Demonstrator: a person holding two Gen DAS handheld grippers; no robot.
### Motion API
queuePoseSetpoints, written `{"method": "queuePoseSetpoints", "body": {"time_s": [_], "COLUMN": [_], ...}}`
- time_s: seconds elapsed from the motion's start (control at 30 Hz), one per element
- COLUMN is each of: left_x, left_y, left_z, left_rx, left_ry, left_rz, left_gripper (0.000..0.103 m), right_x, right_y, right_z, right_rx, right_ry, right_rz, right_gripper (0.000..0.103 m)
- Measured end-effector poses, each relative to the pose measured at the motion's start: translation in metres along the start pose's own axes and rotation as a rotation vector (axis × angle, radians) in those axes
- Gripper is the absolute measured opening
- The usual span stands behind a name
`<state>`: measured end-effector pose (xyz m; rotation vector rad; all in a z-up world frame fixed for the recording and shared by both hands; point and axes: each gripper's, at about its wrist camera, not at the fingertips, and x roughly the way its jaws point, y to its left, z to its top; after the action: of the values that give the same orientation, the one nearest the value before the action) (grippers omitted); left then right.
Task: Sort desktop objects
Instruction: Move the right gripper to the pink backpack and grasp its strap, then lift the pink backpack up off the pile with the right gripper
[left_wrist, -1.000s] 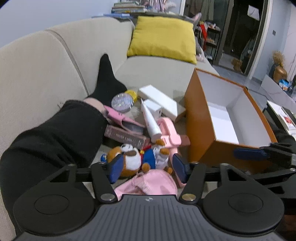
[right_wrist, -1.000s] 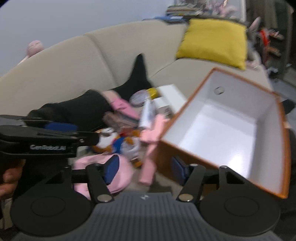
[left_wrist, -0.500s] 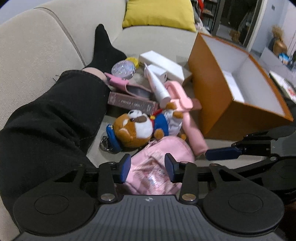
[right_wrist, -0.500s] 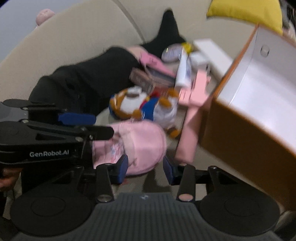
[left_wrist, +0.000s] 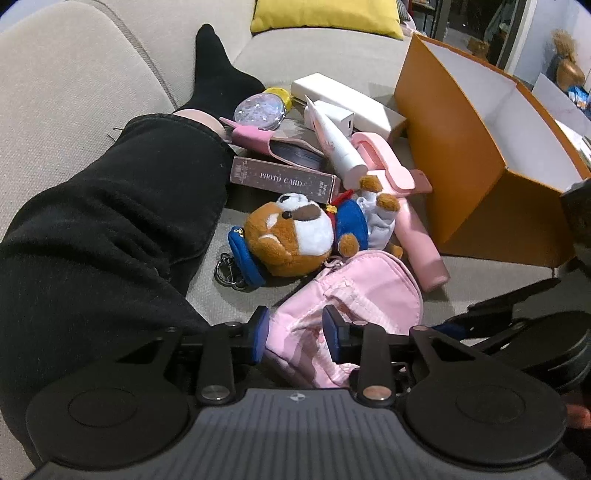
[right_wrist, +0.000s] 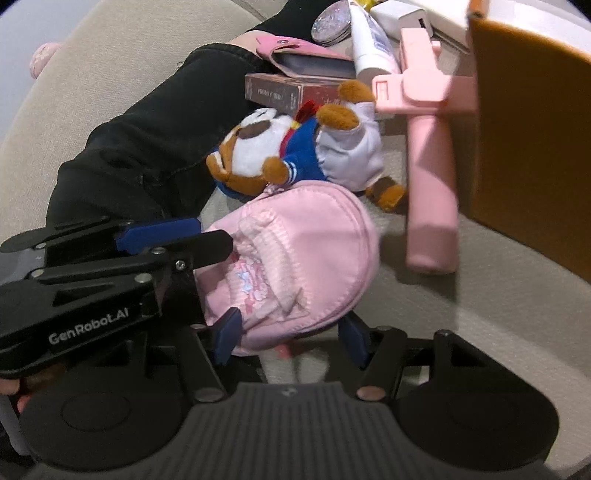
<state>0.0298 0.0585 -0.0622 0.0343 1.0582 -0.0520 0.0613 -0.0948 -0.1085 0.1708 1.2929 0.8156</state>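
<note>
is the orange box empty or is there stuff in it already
Empty as far as shown: the orange box lies tipped with its open side up, and its white inside is bare. Its far corner is out of view.

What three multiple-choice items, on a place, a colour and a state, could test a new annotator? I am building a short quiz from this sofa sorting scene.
1. Where does the plush dog lie?
A. inside the orange box
B. on the sofa seat, just beyond the pink pouch
C. on the yellow cushion

2. What colour is the inside of the orange box?
A. white
B. black
C. pink

3. How does the pink pouch stand with the left gripper?
A. far off to one side
B. hanging lifted above the sofa
C. between its closing fingers, lying on the seat

Answers: 1 B, the dog rests on the cushion behind the pouch. 2 A, its inner walls show white. 3 C, pouch fabric fills the gap between the blue pads.
</note>
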Motion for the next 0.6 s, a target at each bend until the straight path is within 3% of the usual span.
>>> {"method": "queuePoseSetpoints", "body": {"time_s": [0.07, 0.13, 0.23, 0.6], "left_x": [0.000, -0.001, -0.004, -0.007], "left_y": [0.000, 0.000, 0.000, -0.022], "left_z": [0.000, 0.000, -0.001, -0.007], "left_rx": [-0.002, -0.001, -0.006, 0.053], "left_ry": [-0.005, -0.011, -0.020, -0.021], "left_rz": [-0.004, -0.004, -0.009, -0.080], "left_gripper": [0.037, 0.037, 0.037, 0.037], "right_x": [-0.001, -0.006, -0.023, -0.089], "right_y": [0.001, 0.000, 0.005, 0.024], "right_z": [-0.001, -0.003, -0.007, -0.014], "right_rx": [0.007, 0.015, -0.016, -0.220], "right_ry": [-0.015, -0.035, -0.073, -0.218], "right_rz": [-0.006, -0.013, -0.032, -0.275], "right_gripper": [0.051, 0.037, 0.028, 0.025]}}
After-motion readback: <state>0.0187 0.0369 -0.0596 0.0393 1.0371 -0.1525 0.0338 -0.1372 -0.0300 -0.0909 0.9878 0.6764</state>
